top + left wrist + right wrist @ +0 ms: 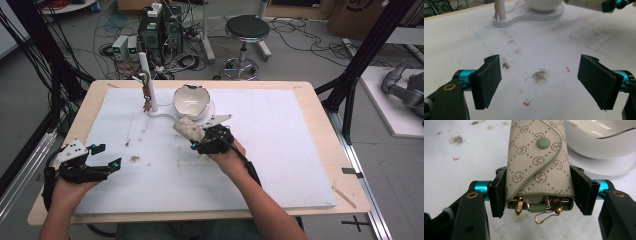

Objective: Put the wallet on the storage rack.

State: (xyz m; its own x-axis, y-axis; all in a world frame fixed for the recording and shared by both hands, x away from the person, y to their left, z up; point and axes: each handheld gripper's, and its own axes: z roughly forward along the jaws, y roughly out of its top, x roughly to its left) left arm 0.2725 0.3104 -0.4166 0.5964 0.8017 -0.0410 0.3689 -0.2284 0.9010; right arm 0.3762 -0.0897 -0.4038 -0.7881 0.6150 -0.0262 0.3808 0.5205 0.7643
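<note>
Right tongs [537,192] clamped on a patterned key pouch [537,162], held above the surface [280,165], just near of the white bowl [190,100]. Left tongs [540,80] wide apart, empty, near-left.

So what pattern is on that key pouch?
Beige key pouch with a brown monogram-and-dot diamond pattern, green trim and snap; clearest in the right gripper view.

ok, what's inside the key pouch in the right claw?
At the open end of the key pouch, gold clips and a gold wire hook stick out. The snapped flap covers everything deeper in.
</note>
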